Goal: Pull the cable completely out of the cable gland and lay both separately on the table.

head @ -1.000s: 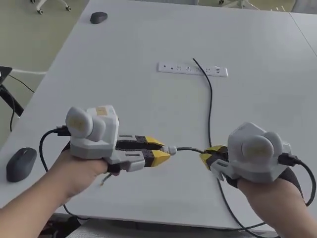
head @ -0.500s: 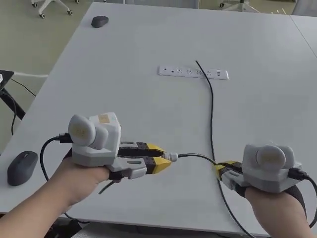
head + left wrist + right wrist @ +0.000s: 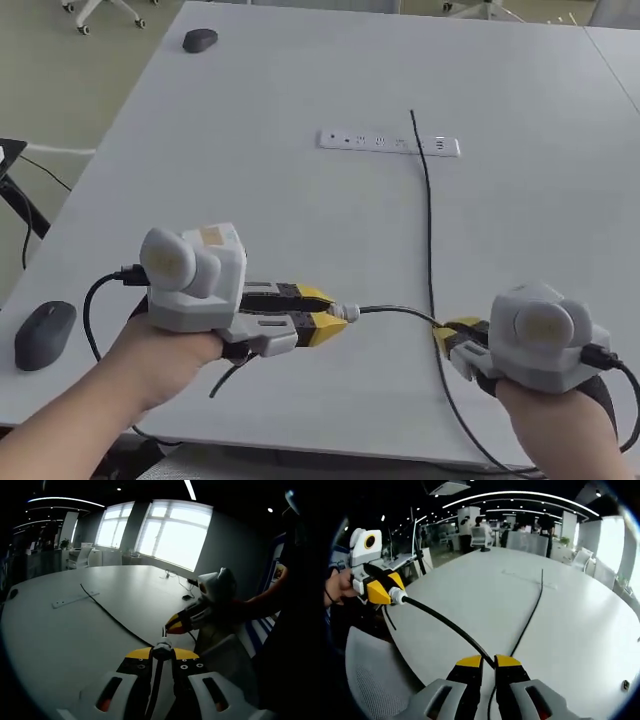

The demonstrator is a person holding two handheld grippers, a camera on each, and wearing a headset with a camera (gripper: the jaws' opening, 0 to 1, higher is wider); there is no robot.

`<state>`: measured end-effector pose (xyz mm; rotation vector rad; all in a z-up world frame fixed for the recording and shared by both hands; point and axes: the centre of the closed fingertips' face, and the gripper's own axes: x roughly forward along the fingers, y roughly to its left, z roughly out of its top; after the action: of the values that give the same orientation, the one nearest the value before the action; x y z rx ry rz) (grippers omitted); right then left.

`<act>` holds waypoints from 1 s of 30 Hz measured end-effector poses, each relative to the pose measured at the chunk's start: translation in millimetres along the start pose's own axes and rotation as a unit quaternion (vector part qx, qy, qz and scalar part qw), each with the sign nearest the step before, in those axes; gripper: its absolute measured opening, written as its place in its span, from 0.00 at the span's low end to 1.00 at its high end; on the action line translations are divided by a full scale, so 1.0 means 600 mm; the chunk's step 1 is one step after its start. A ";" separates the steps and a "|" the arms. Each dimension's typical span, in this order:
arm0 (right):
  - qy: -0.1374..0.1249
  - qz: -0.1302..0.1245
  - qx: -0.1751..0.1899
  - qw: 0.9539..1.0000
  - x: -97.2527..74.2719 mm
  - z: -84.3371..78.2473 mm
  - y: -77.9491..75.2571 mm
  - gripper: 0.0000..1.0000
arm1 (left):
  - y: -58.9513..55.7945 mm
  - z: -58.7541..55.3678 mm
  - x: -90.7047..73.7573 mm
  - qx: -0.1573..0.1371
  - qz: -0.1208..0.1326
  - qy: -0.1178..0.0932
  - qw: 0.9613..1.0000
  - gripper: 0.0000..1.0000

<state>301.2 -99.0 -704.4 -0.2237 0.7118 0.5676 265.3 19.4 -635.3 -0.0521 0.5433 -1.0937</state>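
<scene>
head view: the white cable gland (image 3: pixel 342 312) sits pinched in the yellow tips of the left gripper (image 3: pixel 325 315), low in the frame near the front edge of the white table (image 3: pixel 250 150). the black cable (image 3: pixel 428 220) still enters the gland. from there it runs in a shallow arc to the right gripper (image 3: pixel 447 335), whose jaws are clamped on it a little way along. beyond that grip one stretch lies almost straight up the table top and crosses a white power strip (image 3: pixel 388 143), with its free end just past the strip. the other stretch drops over the front edge below the right hand. both grippers are held in a person's hands, tips facing each other and well apart, with the span of cable between them.

left gripper view: the gland (image 3: pixel 161 644) sits between the closed tips of the left gripper (image 3: pixel 161 655). the cable (image 3: pixel 115 620) trails away across the table to the power strip (image 3: pixel 70 600), and the right gripper (image 3: pixel 175 623) comes in from the right.

right gripper view: the yellow tips of the right gripper (image 3: pixel 488 661) are squeezed on the cable (image 3: pixel 445 622), which climbs left to the gland (image 3: pixel 397 596) held by the left gripper (image 3: pixel 387 592).

a dark computer mouse (image 3: pixel 42 335) rests on the table left of the left hand, and a second mouse (image 3: pixel 200 40) lies at the far corner.
</scene>
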 end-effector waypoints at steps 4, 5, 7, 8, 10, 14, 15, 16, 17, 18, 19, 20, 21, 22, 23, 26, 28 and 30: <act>-0.002 -0.005 -0.035 0.999 -0.002 0.004 0.000 0.04 | 0.000 0.001 -0.001 0.001 -0.001 0.000 1.000 0.15; -0.005 -0.002 -0.051 0.999 -0.002 0.006 0.003 0.04 | 0.000 0.001 -0.002 0.002 -0.002 0.000 1.000 0.15; -0.018 0.002 -0.069 0.997 -0.003 0.013 0.006 0.04 | 0.001 0.002 -0.003 0.003 -0.002 0.001 1.000 0.15; -0.025 0.008 -0.079 0.997 -0.003 0.018 0.010 0.05 | 0.001 0.001 -0.003 0.004 -0.003 0.001 1.000 0.15; -0.031 0.009 -0.107 0.994 -0.006 0.025 0.013 0.07 | 0.001 0.000 -0.002 0.005 -0.003 0.003 1.000 0.15; -0.048 0.009 -0.159 0.986 -0.017 0.044 0.023 0.12 | 0.000 0.001 0.000 0.007 -0.004 0.003 1.000 0.15; -0.053 0.011 -0.177 0.983 -0.022 0.051 0.030 0.13 | 0.000 0.002 0.001 0.008 -0.005 0.003 1.000 0.15; -0.057 0.015 -0.188 0.980 -0.025 0.056 0.037 0.14 | -0.001 0.002 0.001 0.008 -0.006 0.003 1.000 0.15; -0.063 0.022 -0.203 0.977 -0.028 0.063 0.046 0.15 | -0.001 0.002 0.001 0.010 -0.006 0.004 1.000 0.15; -0.071 0.025 -0.215 0.974 -0.030 0.070 0.052 0.15 | -0.002 0.002 0.001 0.010 -0.007 0.004 1.000 0.15; -0.076 0.030 -0.229 0.970 -0.034 0.077 0.063 0.16 | -0.002 0.002 0.001 0.011 -0.006 0.004 1.000 0.15; -0.077 0.035 -0.237 0.968 -0.035 0.080 0.071 0.17 | -0.001 0.002 0.001 0.011 -0.006 0.004 1.000 0.15; -0.079 0.040 -0.244 0.966 -0.036 0.084 0.079 0.17 | -0.001 0.002 0.001 0.012 -0.006 0.005 1.000 0.15; -0.083 0.044 -0.251 0.963 -0.037 0.088 0.087 0.18 | -0.001 0.002 0.000 0.012 -0.006 0.005 1.000 0.15; -0.089 0.050 -0.263 0.959 -0.039 0.095 0.099 0.17 | -0.001 0.001 0.000 0.012 -0.006 0.005 1.000 0.15; -0.097 0.075 -0.303 0.945 -0.037 0.105 0.134 0.18 | -0.003 0.001 -0.001 0.014 -0.005 0.007 1.000 0.15; -0.096 0.078 -0.313 0.942 -0.034 0.105 0.146 0.17 | -0.003 0.001 -0.001 0.015 -0.006 0.007 1.000 0.15; -0.094 0.081 -0.318 0.940 -0.031 0.105 0.151 0.15 | -0.004 -0.001 0.000 0.016 -0.008 0.010 1.000 0.15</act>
<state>273.6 -7.8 -645.7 -0.7072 0.3410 0.9577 262.7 18.6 -635.2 -0.0174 0.5450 -1.1184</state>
